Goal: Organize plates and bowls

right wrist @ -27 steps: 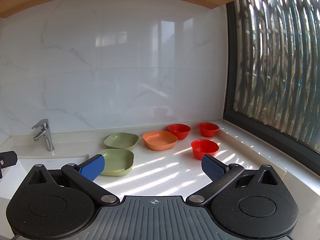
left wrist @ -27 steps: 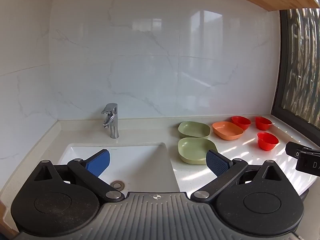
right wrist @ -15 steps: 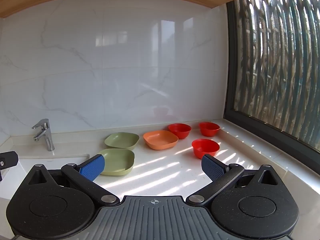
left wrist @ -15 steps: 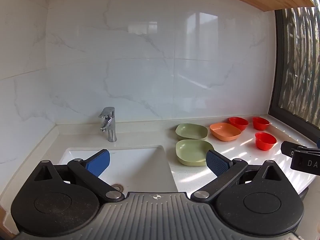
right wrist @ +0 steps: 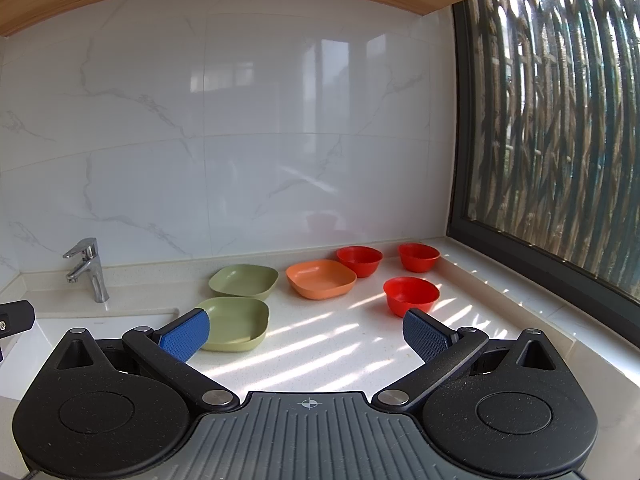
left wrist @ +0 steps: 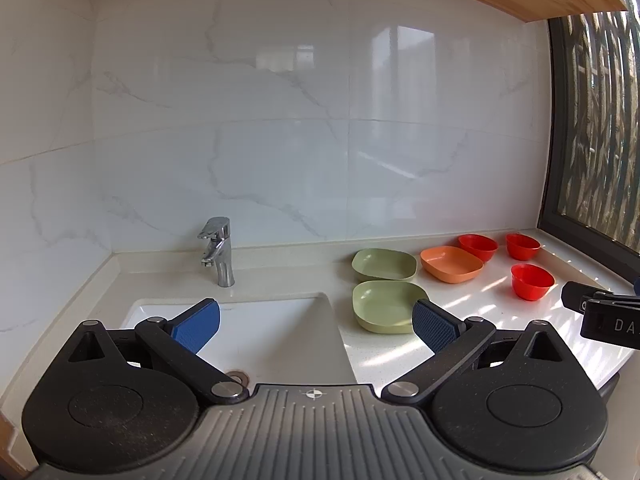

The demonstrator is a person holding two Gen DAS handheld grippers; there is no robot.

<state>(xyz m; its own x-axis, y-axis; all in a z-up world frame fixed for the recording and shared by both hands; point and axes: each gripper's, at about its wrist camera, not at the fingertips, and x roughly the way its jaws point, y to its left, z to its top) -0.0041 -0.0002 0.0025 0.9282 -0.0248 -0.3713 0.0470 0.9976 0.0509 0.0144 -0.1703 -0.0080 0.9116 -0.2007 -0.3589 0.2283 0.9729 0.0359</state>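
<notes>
left tool (left wrist: 316, 322) spread, empty, over sink (left wrist: 256, 336) | right tool (right wrist: 306, 330) spread, empty, over counter (right wrist: 320, 352) | near green plate (right wrist: 236, 322) ahead-left of right tool, red bowl (right wrist: 411, 295) ahead-right (right hand nearer both) | plates, bowls unstacked, apart | marble wall behind, window right

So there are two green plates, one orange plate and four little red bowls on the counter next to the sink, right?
Almost. There are three red bowls, not four: the right wrist view shows two at the back and one nearer. The rest holds: two green plates and one orange plate sit on the counter beside the sink.
</notes>
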